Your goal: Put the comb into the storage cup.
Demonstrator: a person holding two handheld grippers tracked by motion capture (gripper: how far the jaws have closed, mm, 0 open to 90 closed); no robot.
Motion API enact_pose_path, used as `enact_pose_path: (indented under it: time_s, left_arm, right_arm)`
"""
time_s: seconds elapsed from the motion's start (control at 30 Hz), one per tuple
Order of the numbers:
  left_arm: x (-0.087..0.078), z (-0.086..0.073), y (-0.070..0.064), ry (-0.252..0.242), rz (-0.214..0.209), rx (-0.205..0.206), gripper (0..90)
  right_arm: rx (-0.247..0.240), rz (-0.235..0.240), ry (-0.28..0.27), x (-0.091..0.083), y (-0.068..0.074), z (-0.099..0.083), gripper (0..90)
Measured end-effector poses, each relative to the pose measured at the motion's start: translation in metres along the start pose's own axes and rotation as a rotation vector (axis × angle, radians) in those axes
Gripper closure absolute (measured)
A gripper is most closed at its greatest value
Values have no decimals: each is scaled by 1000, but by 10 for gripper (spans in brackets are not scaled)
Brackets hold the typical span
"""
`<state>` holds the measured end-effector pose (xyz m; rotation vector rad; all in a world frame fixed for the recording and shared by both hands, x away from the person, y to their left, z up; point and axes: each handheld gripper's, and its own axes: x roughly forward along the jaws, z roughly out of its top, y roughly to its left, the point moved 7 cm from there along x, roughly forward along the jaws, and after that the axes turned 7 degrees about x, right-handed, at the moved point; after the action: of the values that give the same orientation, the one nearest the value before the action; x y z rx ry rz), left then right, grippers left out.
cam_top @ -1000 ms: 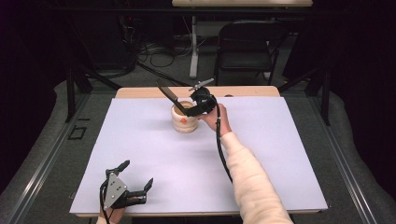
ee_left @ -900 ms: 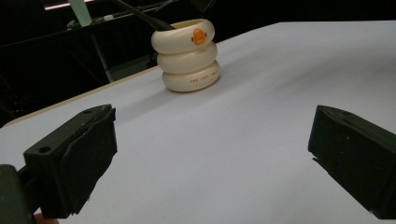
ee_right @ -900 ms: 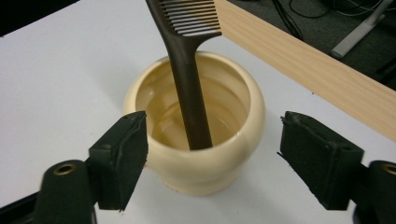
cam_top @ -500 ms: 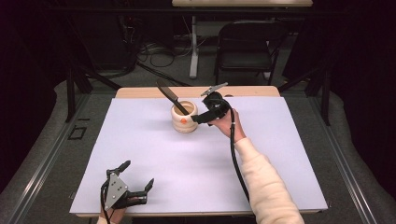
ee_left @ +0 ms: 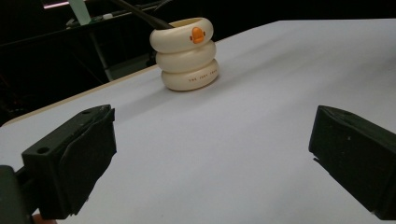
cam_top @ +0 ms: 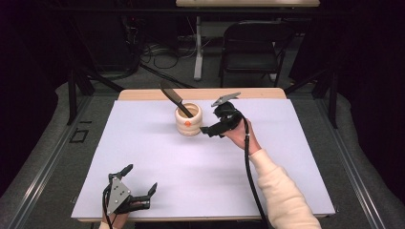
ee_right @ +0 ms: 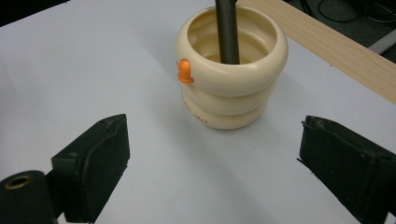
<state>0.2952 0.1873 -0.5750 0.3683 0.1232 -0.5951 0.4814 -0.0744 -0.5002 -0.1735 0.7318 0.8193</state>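
Cream holder [cam_top: 188,120] with a dark spatula [cam_top: 173,98] in it is parked near the table's [cam_top: 286,157] far edge. Right gripper [cam_top: 213,130] is held open just beside it, left gripper [cam_top: 141,181] open by the near edge. Looks like a release step; backing off is probably called for next.

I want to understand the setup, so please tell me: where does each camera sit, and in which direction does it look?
High view: sits above the person's side, looks forward and down on the table; shows both forearms, the left gripper and right gripper.
Left gripper view: rides on the left gripper, looks low across the table at the holder; its open jaws show.
Right gripper view: rides on the right gripper, looks down at the holder from close; its open jaws show.
All three share the holder and the dark utensil in it.
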Motion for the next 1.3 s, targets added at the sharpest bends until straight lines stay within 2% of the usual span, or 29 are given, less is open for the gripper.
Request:
enact_pose_path:
  time_s: [0.33,0.5,1.03,1.3]
  left_arm:
    - [0,0,0,4,1,-1,4]
    - [0,0,0,5,1,0,4]
    - [1,-1,-2,10,0,2,3]
    - [2,0,-3,10,-3,1,3]
  right_arm:
    - [-27,40,-23,-21,14,-15,42]
    - [-46,43,-29,-30,19,-27,32]
    - [-47,29,-80,-53,23,-78,19]
    - [-51,18,-82,-59,27,-101,0]
